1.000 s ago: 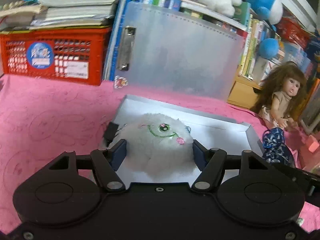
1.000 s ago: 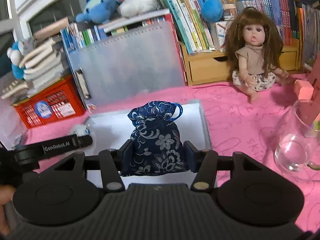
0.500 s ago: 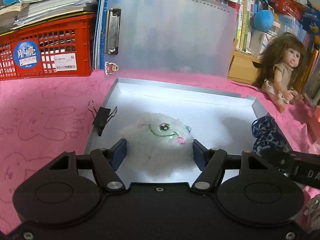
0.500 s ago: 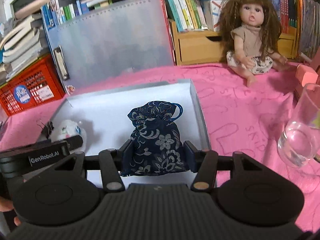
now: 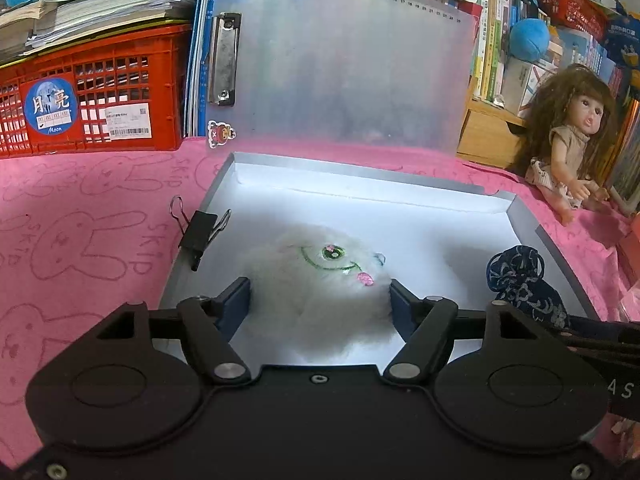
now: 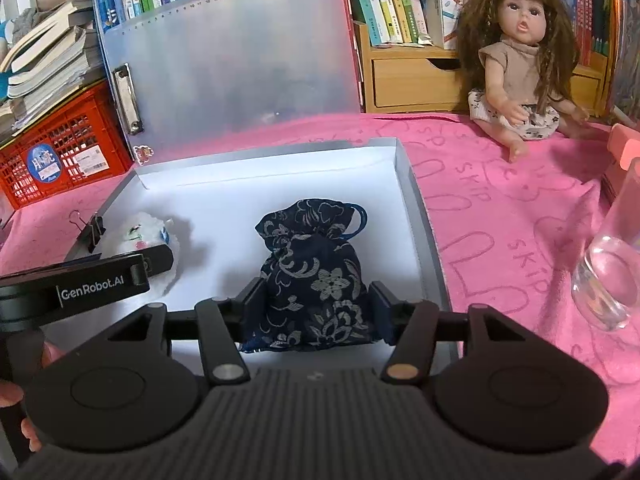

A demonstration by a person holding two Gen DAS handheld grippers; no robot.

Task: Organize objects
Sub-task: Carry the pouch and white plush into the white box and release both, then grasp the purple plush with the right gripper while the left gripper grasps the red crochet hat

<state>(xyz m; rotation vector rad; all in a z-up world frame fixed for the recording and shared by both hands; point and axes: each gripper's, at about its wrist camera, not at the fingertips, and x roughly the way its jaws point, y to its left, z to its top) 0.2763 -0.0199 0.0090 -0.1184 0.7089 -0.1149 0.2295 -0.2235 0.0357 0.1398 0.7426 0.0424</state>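
Inside the white box (image 6: 404,172), the left tongs (image 5: 320,300) bracket the white plush (image 5: 316,280), the right tongs (image 6: 316,304) the blue pouch (image 6: 316,276); both tongs' jaws have just been opening, pad contact unclear.

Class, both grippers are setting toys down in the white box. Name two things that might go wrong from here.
1. The fluffy white toy lies close to the black binder clip on the box wall; withdrawing the left gripper might knock it.
2. The blue pouch stands upright as the right gripper opens; it may topple.
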